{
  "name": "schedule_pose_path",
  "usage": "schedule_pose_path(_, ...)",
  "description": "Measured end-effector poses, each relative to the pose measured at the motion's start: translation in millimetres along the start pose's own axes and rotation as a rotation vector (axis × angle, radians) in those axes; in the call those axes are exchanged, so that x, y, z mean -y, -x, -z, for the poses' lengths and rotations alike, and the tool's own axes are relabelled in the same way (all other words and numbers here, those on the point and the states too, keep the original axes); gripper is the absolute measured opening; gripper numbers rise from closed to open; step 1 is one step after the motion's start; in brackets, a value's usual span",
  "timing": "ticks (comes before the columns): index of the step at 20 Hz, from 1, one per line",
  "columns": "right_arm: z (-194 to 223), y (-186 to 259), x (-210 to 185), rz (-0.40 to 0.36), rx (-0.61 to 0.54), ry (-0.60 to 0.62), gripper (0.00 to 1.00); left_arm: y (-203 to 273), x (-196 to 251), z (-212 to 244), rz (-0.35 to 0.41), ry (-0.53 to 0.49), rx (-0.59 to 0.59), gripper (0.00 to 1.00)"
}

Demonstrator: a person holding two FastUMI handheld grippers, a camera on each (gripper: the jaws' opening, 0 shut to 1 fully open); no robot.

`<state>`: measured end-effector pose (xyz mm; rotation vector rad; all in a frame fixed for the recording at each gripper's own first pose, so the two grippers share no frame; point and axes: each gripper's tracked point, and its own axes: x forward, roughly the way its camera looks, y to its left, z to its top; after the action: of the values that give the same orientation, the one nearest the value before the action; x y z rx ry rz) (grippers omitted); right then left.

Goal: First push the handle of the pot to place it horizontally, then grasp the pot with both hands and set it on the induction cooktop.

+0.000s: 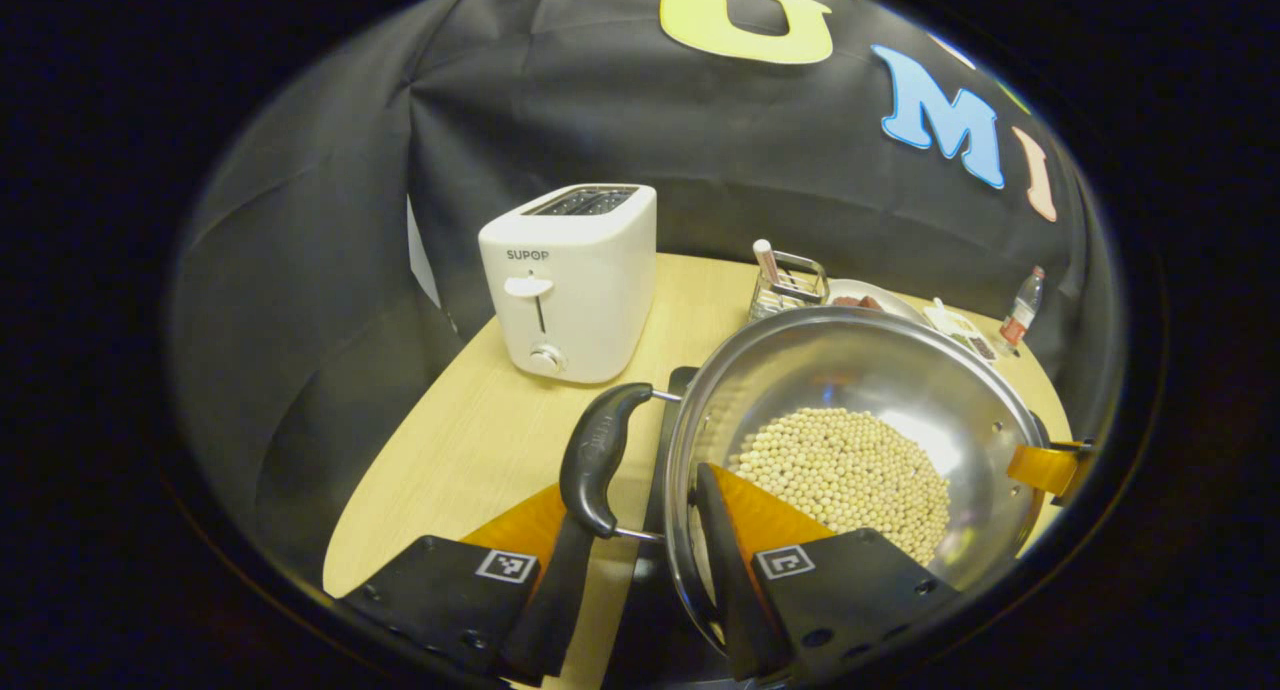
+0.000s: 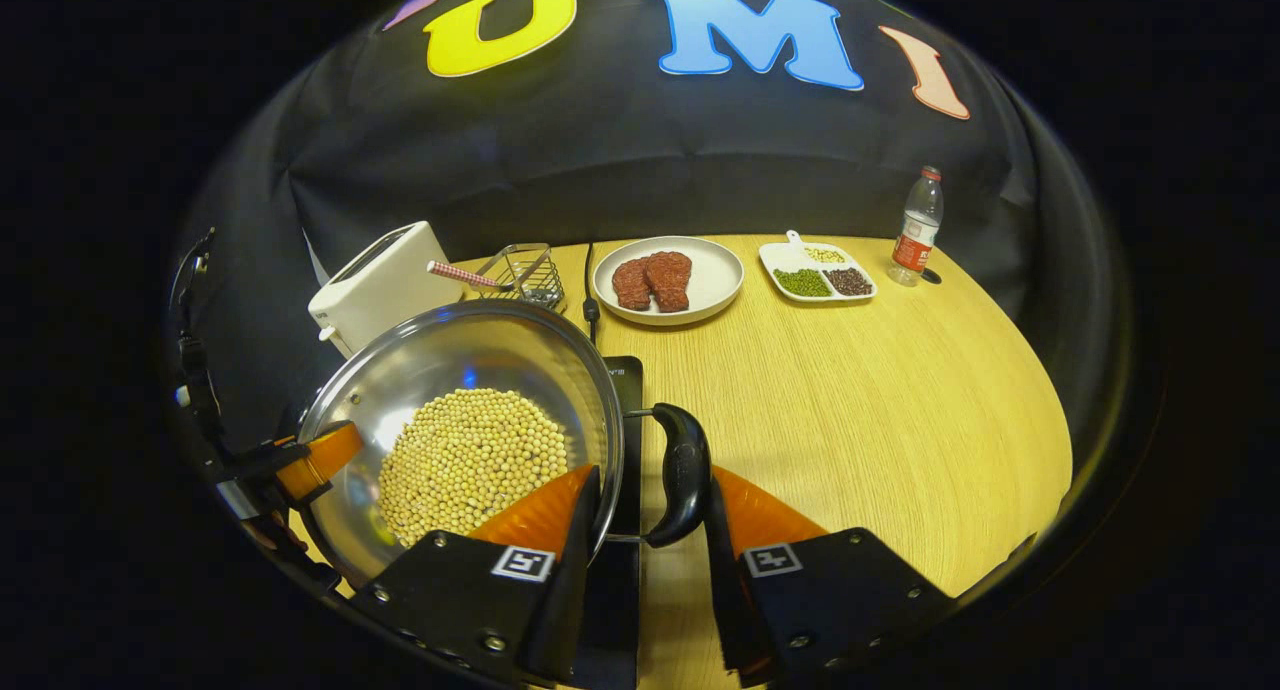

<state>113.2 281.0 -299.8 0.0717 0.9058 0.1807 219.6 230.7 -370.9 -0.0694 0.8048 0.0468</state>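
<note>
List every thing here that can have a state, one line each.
pot: held up over the cooktop, holds beans
pot handles: horizontal
left gripper: straddles rim and handle
right gripper: straddles rim and handle
toaster: lever up
bottle: upright, capped
plate: holds two meat pieces

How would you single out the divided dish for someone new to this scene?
Start at the wooden table and look to its far edge, near the booth wall. The divided dish sits between the plate of meat and the bottle; its compartments alone hold separate small heaps of beans.
</note>
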Motion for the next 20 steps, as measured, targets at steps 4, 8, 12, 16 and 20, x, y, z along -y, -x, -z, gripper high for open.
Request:
schedule_pose_path(4,-23.3,25.0,24.3,0.012,0.113,0.019,1.00,20.8,-7.1,-8.3,-0.069,-0.012,0.058,0.99)
schedule_pose_path(8,-45.2,59.5,59.2,0.009,0.214,0.008,0.98,71.3,9.8,-51.2,-0.085,-0.010,0.215,0.99)
schedule_pose_path(12,-72.7,105.4,102.8,0.013,0.341,0.055,0.98,142.0,59.6,-106.5,-0.068,-0.012,0.399,0.94)
schedule_pose_path(16,-95.1,161.4,144.0,0.021,0.497,0.133,0.98,218.6,112.5,-133.1,-0.040,0.009,0.537,0.97)
schedule_pose_path(20,-100.2,211.3,174.4,0.007,0.607,0.177,0.98,274.5,171.4,-138.7,-0.007,-0.007,0.622,1.00)
